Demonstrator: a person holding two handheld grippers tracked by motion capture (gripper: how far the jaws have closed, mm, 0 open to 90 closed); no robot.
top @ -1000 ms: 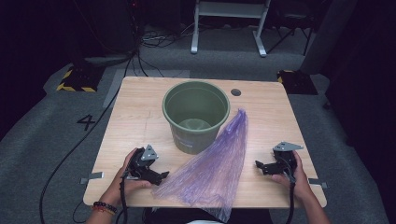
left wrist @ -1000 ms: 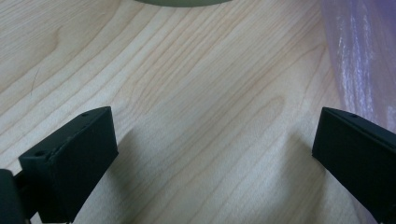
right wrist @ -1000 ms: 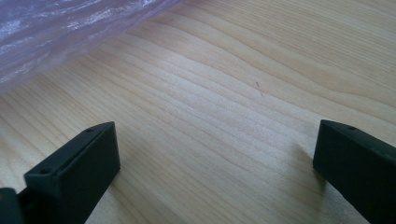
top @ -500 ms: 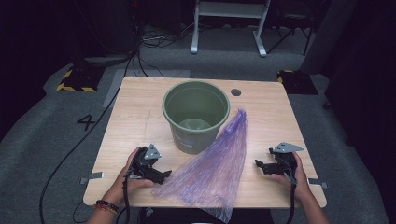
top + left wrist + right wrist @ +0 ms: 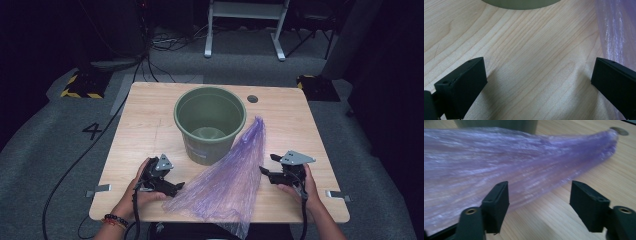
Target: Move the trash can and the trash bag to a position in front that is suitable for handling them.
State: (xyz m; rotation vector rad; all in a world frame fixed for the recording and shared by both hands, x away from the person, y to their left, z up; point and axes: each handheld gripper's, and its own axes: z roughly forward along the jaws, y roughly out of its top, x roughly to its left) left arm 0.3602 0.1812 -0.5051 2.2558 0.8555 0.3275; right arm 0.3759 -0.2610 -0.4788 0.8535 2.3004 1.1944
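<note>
Both jaws wide apart, nothing held: left hand-held gripper (image 5: 172, 188) and right hand-held gripper (image 5: 266, 173) flank the purple bag (image 5: 230, 176), flat on the worktop (image 5: 145, 125) against the green bucket (image 5: 210, 122). Likely approach step; next, pinch bag edges.

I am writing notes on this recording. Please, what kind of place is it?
Probably a lab or studio set up for recording, not a home: a lone wooden table on grey carpet, cables across the floor, hazard-striped tape, and a floor number 4.
</note>
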